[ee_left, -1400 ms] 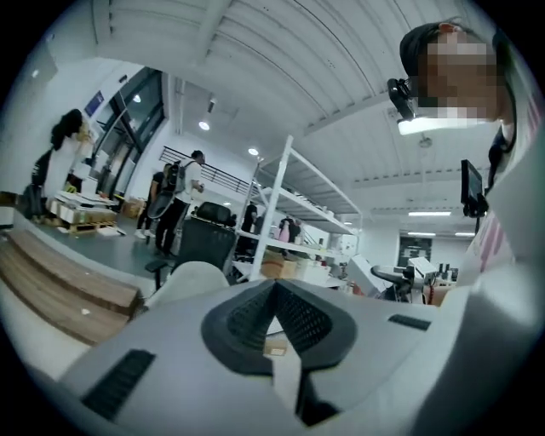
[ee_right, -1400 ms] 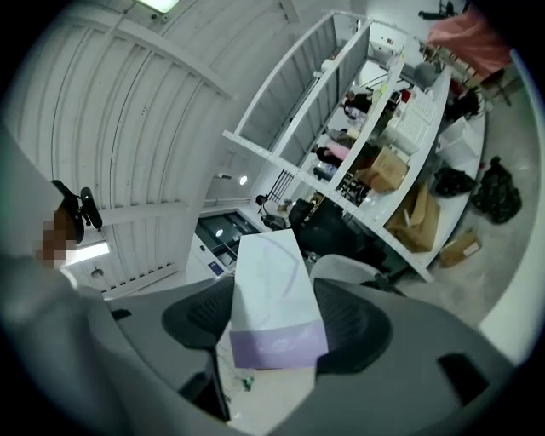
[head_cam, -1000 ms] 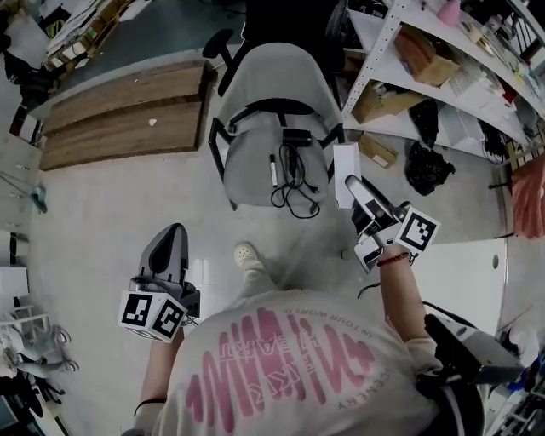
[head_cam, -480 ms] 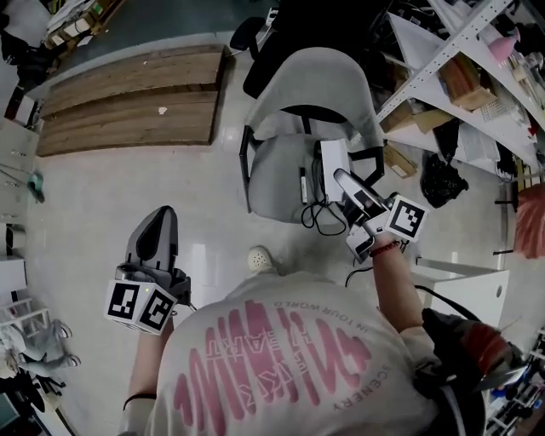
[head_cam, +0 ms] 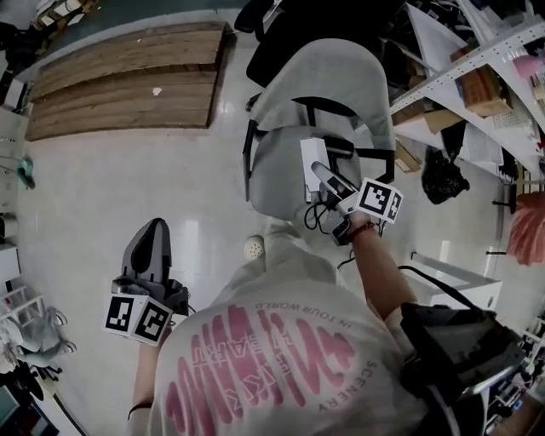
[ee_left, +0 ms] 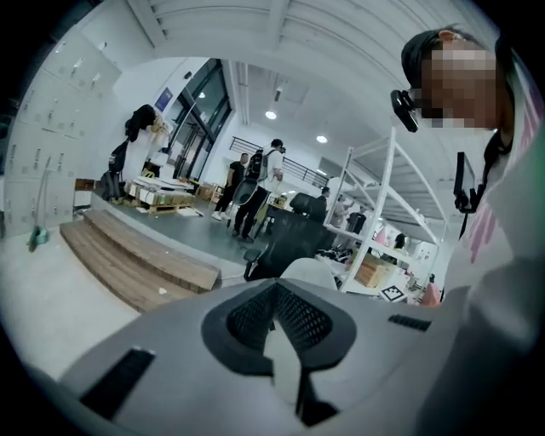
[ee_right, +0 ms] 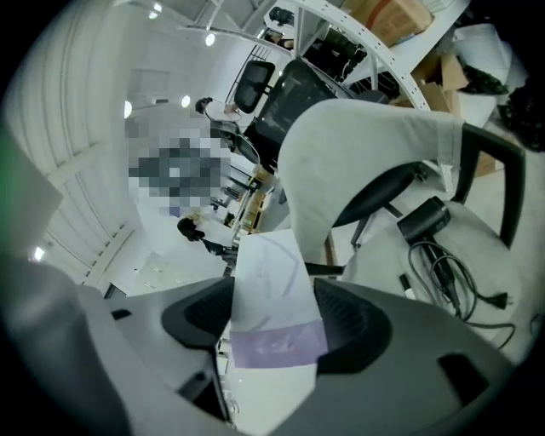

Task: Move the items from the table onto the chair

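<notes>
My right gripper (head_cam: 323, 175) is shut on a white box (head_cam: 312, 157) with a purple band (ee_right: 274, 346), and holds it over the seat of the grey chair (head_cam: 274, 173). In the right gripper view the box (ee_right: 269, 281) stands upright between the jaws, with the chair's backrest (ee_right: 358, 145) beyond it. On the seat lie a black power adapter (ee_right: 423, 219) and a coiled black cable (ee_right: 449, 278). My left gripper (head_cam: 152, 232) hangs low at the left over the floor, its jaws closed together on nothing (ee_left: 277, 341).
A wooden platform (head_cam: 128, 77) lies on the floor at the far left. Metal shelves (head_cam: 477, 77) with boxes stand at the right, a black bag (head_cam: 443, 174) beneath them. A black office chair (head_cam: 315, 25) stands behind the grey one. People stand far off (ee_left: 255, 183).
My right gripper has carried the white box leftward and forward, from beside the chair's armrest to over the seat. The left gripper stays low at the left.
</notes>
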Action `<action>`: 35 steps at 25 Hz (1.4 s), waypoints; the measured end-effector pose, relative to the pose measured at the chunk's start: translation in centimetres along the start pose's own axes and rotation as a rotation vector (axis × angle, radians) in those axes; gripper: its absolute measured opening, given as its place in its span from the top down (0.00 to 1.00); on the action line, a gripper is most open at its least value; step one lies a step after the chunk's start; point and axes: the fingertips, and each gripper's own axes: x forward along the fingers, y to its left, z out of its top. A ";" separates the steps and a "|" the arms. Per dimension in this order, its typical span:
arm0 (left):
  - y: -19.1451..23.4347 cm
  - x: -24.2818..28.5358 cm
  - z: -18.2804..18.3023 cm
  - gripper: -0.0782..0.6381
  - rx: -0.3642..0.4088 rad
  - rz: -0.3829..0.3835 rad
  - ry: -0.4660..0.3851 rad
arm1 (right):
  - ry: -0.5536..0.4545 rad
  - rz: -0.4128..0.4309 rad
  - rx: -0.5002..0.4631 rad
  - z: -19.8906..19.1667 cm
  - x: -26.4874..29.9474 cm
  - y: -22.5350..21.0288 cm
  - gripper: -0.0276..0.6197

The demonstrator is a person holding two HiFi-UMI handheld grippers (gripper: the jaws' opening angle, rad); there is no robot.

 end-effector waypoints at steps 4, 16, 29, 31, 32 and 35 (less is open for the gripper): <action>2.1 -0.1 0.3 0.88 -0.075 0.129 0.001 | 0.147 -0.077 -0.014 -1.5 4.2 -3.7 0.48; 1.9 0.3 -0.8 0.88 -0.096 0.382 0.087 | 0.479 -0.456 -0.201 -7.5 11.0 -17.5 0.48; 3.0 0.3 -3.0 0.88 -0.131 0.480 0.180 | 0.672 -0.643 -0.433 -10.3 12.2 -23.9 0.48; 3.5 0.7 -3.5 0.88 -0.116 0.450 0.184 | 0.690 -0.611 -0.422 -10.9 12.4 -23.9 0.48; 3.9 1.0 -3.8 0.88 -0.113 0.430 0.182 | 0.692 -0.594 -0.412 -11.3 12.5 -23.8 0.48; 5.3 1.4 -4.4 0.88 -0.137 0.372 0.158 | 0.655 -0.563 -0.392 -11.4 12.6 -23.1 0.45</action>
